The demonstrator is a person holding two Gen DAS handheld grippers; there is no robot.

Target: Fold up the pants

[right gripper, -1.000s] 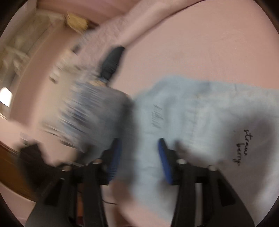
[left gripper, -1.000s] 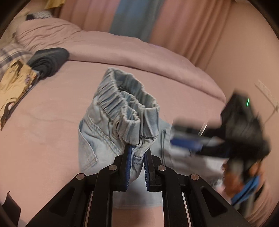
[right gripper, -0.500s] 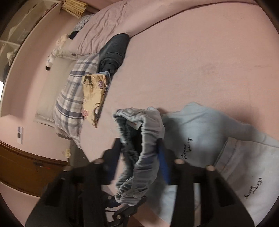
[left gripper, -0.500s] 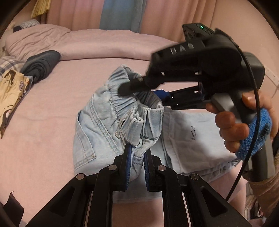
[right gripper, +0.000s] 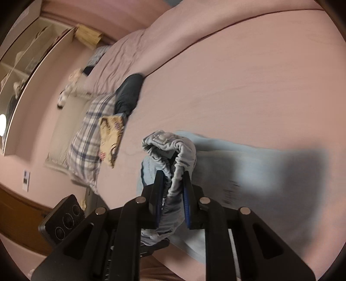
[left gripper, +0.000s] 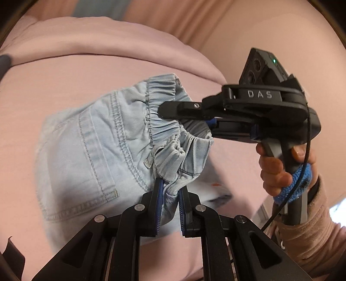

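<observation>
Light blue denim pants (left gripper: 86, 151) lie on the pink bed, waist end lifted. My left gripper (left gripper: 169, 194) is shut on a bunched bit of the elastic waistband (left gripper: 164, 127) at its near side. My right gripper (left gripper: 170, 117), held by a person's hand (left gripper: 274, 168), reaches in from the right onto the far side of the waistband. In the right wrist view its jaws are closing, and the gathered waistband (right gripper: 170, 142) fills the gap of the right gripper (right gripper: 173, 179), pressed by both pads. The pant legs (right gripper: 248, 164) spread flat to the right behind it.
The pink bed cover (right gripper: 237, 75) stretches wide beyond the pants. A dark folded garment (right gripper: 129, 93), a plaid pillow (right gripper: 88, 138) and a yellow patterned cloth (right gripper: 111, 129) lie at the bed's left. Pink curtains (left gripper: 173, 19) hang behind the bed.
The right gripper swung in from the right, took the waistband's far side between its jaws and closed on it. The left gripper kept its grip while shifting; the waist end rose.
</observation>
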